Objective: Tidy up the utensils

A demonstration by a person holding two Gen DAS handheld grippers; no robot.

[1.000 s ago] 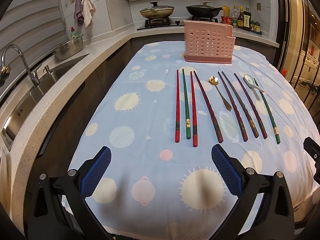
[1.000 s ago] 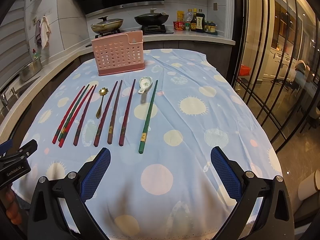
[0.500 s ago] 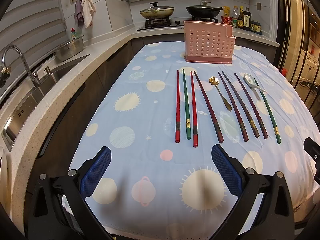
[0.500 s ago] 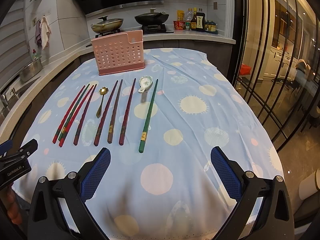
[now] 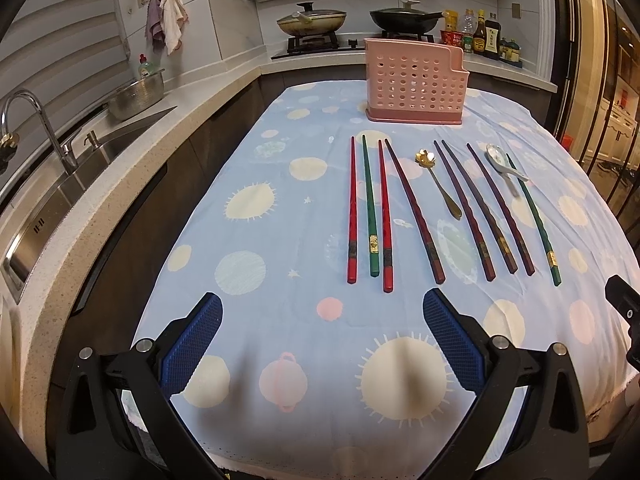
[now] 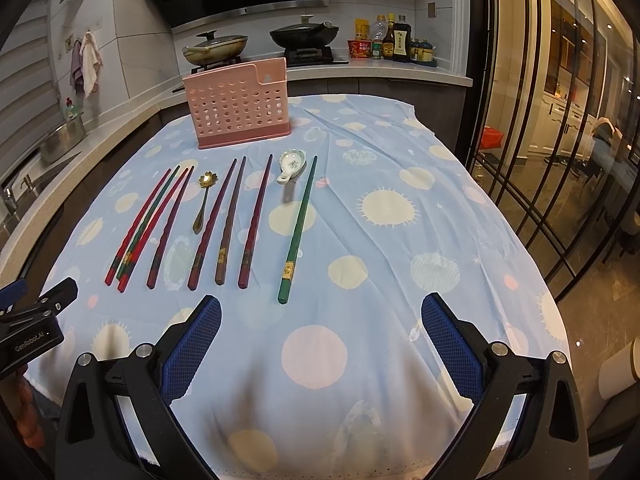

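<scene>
Both my left claw [image 5: 322, 312] and right claw [image 6: 321, 312] gape wide, empty, near the chopstick row [image 6: 224, 220]; perforated pink plastic holder [image 6: 239, 106] stands far.

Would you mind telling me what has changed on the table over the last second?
Nothing visibly changed. The left gripper and right gripper hang open and empty above the near end of the tablecloth; the chopsticks, gold spoon and ceramic spoon lie in their row before the pink utensil holder.
</scene>
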